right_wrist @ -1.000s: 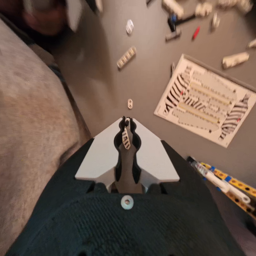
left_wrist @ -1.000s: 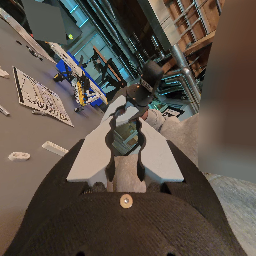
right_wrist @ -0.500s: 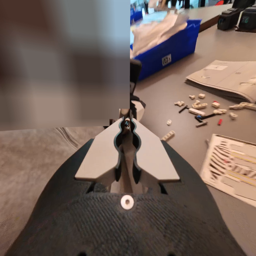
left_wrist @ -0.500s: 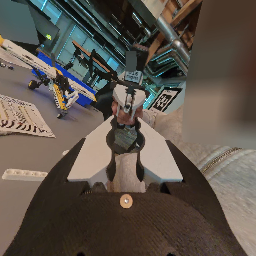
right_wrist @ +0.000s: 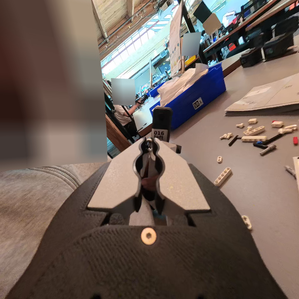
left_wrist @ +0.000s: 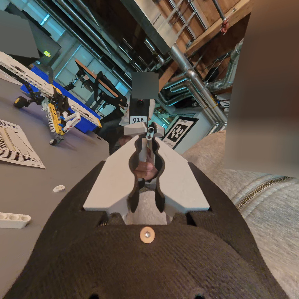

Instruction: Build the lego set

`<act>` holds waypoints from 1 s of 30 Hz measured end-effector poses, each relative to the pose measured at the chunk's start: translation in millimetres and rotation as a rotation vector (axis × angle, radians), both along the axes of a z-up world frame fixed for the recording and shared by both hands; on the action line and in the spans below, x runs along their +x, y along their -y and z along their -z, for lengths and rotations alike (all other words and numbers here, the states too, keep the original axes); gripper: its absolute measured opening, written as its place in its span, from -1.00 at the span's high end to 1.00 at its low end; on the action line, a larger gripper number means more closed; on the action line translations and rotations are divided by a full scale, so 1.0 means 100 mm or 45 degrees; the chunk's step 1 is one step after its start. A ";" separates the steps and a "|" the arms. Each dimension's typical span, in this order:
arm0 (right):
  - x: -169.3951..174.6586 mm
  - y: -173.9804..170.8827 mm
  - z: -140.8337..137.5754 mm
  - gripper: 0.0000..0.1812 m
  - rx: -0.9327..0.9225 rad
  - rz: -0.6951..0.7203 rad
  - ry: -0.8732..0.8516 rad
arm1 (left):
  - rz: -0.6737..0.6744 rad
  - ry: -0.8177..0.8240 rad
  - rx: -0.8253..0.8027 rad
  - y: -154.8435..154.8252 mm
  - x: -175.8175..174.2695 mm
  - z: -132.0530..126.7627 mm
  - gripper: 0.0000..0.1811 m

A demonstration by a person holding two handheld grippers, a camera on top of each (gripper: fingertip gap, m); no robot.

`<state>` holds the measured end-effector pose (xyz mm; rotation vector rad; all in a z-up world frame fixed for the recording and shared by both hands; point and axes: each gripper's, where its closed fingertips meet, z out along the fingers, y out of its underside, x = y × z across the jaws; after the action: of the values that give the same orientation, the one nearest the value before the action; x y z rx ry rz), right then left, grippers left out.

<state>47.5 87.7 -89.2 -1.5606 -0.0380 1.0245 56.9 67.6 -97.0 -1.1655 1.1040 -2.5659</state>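
My right gripper (right_wrist: 149,142) is shut on a small white lego piece (right_wrist: 149,145) at its tips, held up above the table edge. In the left wrist view this piece (left_wrist: 150,133) shows a round hole and a cross hole, and the right gripper (left_wrist: 151,130) points straight at me. My left gripper (left_wrist: 146,139) is open and empty, its tips just below and around the piece, tip to tip with the right one. It also shows in the right wrist view (right_wrist: 161,126), behind the right fingers. The part-built yellow, white and black lego model (left_wrist: 55,116) stands on the grey table at the left.
A sticker sheet (left_wrist: 14,145), a white beam (left_wrist: 13,218) and a small white link (left_wrist: 59,188) lie near the left gripper. A blue bin (right_wrist: 194,98), a booklet (right_wrist: 267,97), several loose pieces (right_wrist: 254,137) and a white beam (right_wrist: 223,175) lie to the right.
My right gripper swung up from looking down at the table and now faces the left gripper, its white piece brought to the left tips. The left gripper stayed open.
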 end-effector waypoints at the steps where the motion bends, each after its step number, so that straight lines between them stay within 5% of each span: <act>1: 0.00 0.01 -0.02 0.94 0.018 0.013 0.013 | 0.021 0.000 -0.005 0.02 -0.01 0.00 0.90; 7: -0.05 0.08 0.03 0.93 0.036 0.016 0.186 | 0.052 -0.029 0.153 0.13 -0.03 0.07 1.00; 14: 0.20 0.14 0.15 0.67 -0.073 0.043 0.537 | -0.059 -0.219 0.330 0.06 0.07 0.29 1.00; 18: 0.25 0.14 0.30 1.00 -0.186 -0.007 0.861 | -0.123 -0.362 0.499 0.08 0.16 0.48 1.00; 22: 0.47 0.14 0.62 0.89 -0.341 0.035 1.175 | -0.222 -0.425 0.503 -0.06 0.18 0.52 1.00; 30: 0.66 0.21 0.96 0.75 -0.594 0.080 1.071 | -0.413 -0.424 0.325 -0.49 0.12 0.45 1.00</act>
<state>113.5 66.4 -185.5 -2.3142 -0.3462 0.2669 68.6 116.2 -142.3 -1.5868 1.1474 -1.9736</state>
